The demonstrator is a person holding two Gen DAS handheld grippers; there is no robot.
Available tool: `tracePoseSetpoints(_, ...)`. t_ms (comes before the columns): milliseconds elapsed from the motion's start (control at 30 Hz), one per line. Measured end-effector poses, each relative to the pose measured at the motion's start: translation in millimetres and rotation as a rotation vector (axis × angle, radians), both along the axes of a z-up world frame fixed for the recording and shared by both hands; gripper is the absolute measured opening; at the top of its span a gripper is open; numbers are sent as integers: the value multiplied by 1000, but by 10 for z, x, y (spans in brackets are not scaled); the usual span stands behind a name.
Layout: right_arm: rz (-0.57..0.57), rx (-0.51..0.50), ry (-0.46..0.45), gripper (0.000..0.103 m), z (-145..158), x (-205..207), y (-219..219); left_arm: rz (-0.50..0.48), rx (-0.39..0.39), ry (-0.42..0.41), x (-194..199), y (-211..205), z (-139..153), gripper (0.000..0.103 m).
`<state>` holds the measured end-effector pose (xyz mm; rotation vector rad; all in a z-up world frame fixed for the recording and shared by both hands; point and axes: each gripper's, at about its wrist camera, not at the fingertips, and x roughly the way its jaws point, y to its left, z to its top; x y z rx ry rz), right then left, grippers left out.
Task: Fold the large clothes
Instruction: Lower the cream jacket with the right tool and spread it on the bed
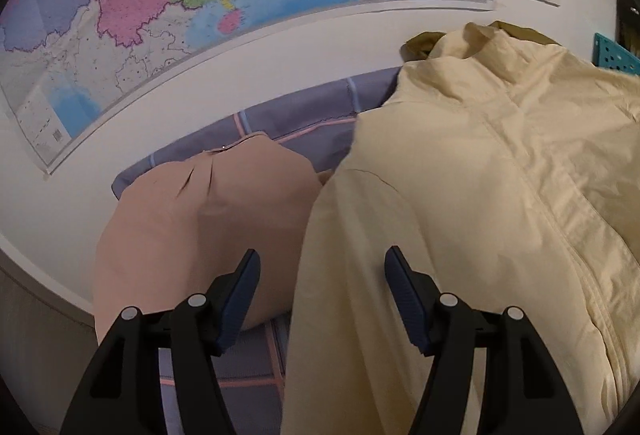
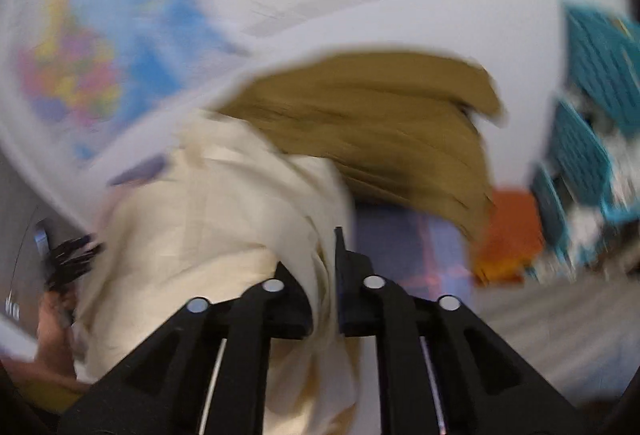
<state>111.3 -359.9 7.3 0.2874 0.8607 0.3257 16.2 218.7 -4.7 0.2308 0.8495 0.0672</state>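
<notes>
Right fingers pinching cream garment

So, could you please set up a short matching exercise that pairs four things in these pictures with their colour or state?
Things:
1. left tool
2. right tool
3. pillow
4. garment behind the cream jacket

Colour or state:
A. olive-brown
B. open, nothing between its fingers
C. peach-pink
D. shut on the cream jacket

Pairs: 1-B, 2-D, 3-C, 4-A
</notes>
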Motion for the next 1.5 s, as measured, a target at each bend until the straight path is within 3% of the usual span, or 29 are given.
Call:
tracePoseSetpoints(67,-42,-86,134,45,-358,163,-32,2,12,15,60,-8,-34,63)
tracePoseSetpoints(133,-77,-159,163,60,-411,188,-6,2,19,29,146,-22,-55,66)
tracePoseSetpoints(200,-74,-162,67,63,-173,123,108,1,7,34,212,-27,-44,67)
tracePoseSetpoints(267,-3,-168,-102,89,182,34,365,-20,-6,64,298,-62,-31,67)
tracePoseSetpoints(300,25,-192,-161,93,288,24,519,-22,5,67,342,-92,-33,67)
tracePoseSetpoints(400,132,-289,-212,87,386,142,1060,-15,33,109,508,-164,-109,66)
tracePoseSetpoints(500,230,-348,-165,73,232,515,1520,-12,60,153,592,-207,-215,45)
tracePoseSetpoints(533,236,-350,-133,58,141,672,1570,-7,68,157,600,-206,-232,34)
tracePoseSetpoints(567,243,-340,-102,30,108,776,1602,1,79,156,609,-207,-246,21)
tracePoseSetpoints(600,246,-326,-67,16,55,900,1626,17,82,153,617,-187,-241,16)
tracePoseSetpoints(633,249,-317,-50,10,33,997,1646,32,78,146,617,-162,-227,13)
tracePoseSetpoints(700,230,-261,-39,9,48,1161,1543,73,27,104,612,-44,-143,12)
tracePoseSetpoints(733,206,-183,-8,9,29,1241,1443,83,5,99,610,-7,-124,12)
tracePoseSetpoints(800,189,-128,41,22,-43,1246,1330,117,-7,104,598,56,-110,20)
tracePoseSetpoints(833,178,-117,32,33,-7,1158,1243,122,6,91,571,49,-89,25)
tracePoseSetpoints(867,170,-92,1,52,66,1035,1130,116,9,73,535,37,-55,27)
tracePoseSetpoints(933,138,-64,-78,74,227,701,836,87,-6,22,418,-11,66,31)
tracePoseSetpoints(967,112,-70,-107,79,286,507,675,78,-15,3,369,-43,126,36)
tracePoseSetpoints(1100,63,-42,-108,88,253,-180,102,-8,-70,-89,163,-227,415,41)
tracePoseSetpoints(1167,53,-27,-71,95,73,-557,-101,-65,-86,-119,89,-375,531,44)
tracePoseSetpoints(1233,72,-37,-21,96,-163,-799,-139,-129,-102,-135,47,-565,611,46)
tracePoseSetpoints(1300,91,-51,34,91,-396,-939,-69,-185,-118,-129,40,-778,644,46)
tracePoseSetpoints(1333,92,-51,48,70,-463,-950,-43,-208,-125,-124,28,-869,647,47)
tracePoseSetpoints(1367,105,-28,79,41,-543,-966,-41,-242,-129,-117,28,-998,639,47)
tracePoseSetpoints(1467,133,-11,98,12,-454,-972,-11,-315,-129,-91,19,-1330,590,47)
tracePoseSetpoints(1500,156,-10,66,12,-271,-994,15,-336,-134,-79,20,-1430,572,47)
